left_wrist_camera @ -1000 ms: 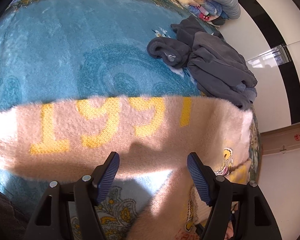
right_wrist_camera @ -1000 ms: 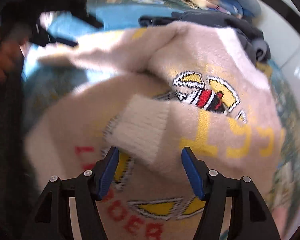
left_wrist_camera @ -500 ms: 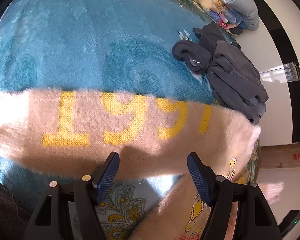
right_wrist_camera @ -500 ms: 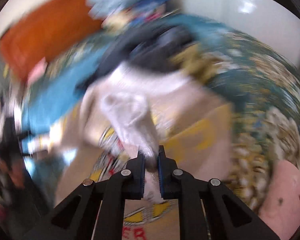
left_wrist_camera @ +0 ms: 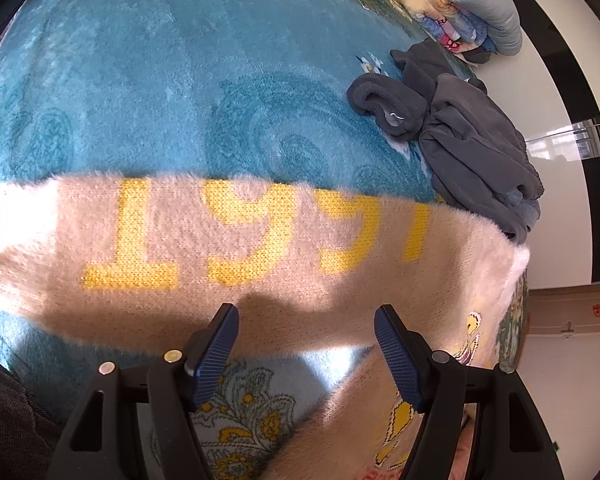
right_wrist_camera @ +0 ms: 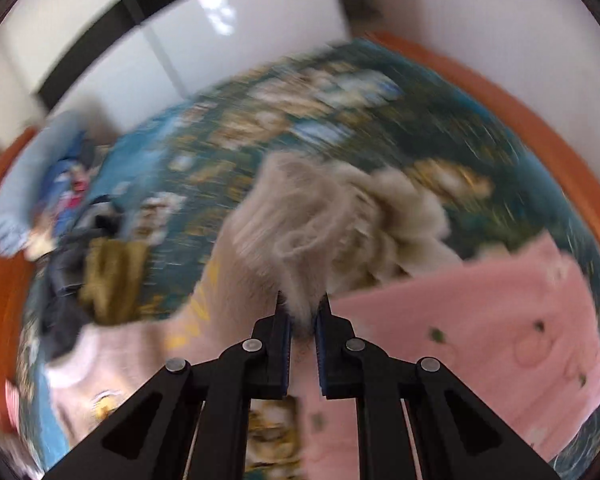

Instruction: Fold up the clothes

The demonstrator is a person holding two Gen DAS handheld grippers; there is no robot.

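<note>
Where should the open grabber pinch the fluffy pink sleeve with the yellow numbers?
Probably the near long edge of the pink sleeve, from above. The sleeve lies flat across the blue blanket, so only an edge gives the pads something to close around. That edge sits just ahead of the open left gripper, tilted down over it.

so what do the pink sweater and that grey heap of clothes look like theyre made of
The pink sweater looks like fuzzy knit yarn: stitch rows show in its yellow numerals, and fine hairs fringe its edges. The grey heap of clothes looks like matte fleece, soft and thick, with rolled cuffs; the fibre itself cannot be told.
</note>
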